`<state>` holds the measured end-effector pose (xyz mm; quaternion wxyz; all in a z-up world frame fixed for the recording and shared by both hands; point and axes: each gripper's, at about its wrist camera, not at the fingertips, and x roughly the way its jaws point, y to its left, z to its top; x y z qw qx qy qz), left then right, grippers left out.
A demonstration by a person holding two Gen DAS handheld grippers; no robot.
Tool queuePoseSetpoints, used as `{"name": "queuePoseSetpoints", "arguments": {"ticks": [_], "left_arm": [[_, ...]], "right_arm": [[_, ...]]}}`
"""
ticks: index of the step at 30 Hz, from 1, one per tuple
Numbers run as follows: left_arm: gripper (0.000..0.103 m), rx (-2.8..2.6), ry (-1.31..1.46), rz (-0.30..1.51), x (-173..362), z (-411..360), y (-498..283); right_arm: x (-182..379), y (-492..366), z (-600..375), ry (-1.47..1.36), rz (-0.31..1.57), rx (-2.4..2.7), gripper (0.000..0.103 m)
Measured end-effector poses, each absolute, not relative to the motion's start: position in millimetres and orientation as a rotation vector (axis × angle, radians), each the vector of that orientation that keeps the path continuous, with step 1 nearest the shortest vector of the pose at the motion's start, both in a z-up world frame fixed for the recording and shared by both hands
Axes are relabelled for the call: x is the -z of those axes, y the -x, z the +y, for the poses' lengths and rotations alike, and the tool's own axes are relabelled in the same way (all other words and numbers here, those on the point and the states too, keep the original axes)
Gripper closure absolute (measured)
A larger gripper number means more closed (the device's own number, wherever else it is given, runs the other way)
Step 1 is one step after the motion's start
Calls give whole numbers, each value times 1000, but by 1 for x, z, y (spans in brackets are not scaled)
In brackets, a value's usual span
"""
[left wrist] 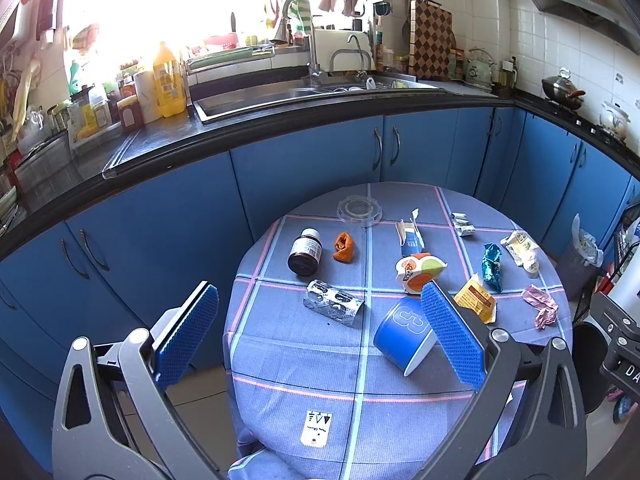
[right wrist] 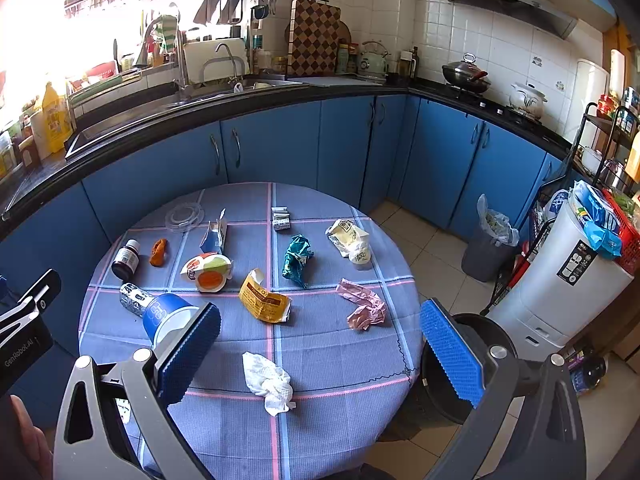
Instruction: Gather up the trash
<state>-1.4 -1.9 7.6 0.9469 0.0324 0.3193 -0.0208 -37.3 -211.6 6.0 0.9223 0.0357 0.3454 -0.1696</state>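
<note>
A round table with a blue checked cloth holds scattered trash. A tipped blue paper cup lies by a foil blister pack; both show in the right wrist view, the cup near the left finger. Further lie a yellow wrapper, pink wrapper, teal wrapper, white crumpled tissue, brown bottle and orange peel. My left gripper is open above the near table edge, empty. My right gripper is open and empty over the table's near right part.
A dark round bin stands on the floor just right of the table under my right finger. A grey bin with a bag and a white bin stand further right. Blue cabinets and the sink counter run behind.
</note>
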Motion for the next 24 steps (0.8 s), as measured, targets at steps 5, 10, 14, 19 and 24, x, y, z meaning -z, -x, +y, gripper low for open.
{"name": "queuePoseSetpoints", "arguments": {"ticks": [5,10,14,19,24], "left_arm": [[3,42,-66,651,-8,-2,1],[3,45,-65,651,-7,-2,1],[3,44,-66,651,-6,-3,1],[3,44,-66,651,-6,-3,1],[3,45,-66,652,-6,-3,1]], "right_arm": [[-6,37,-212,-74,709,348,6],[-5,37,-212,-75,710,347,6],[-6,37,-212,-78,712,346,6],[-5,37,-212,-75,710,345,6],[-5,37,-211,-74,712,345,6]]}}
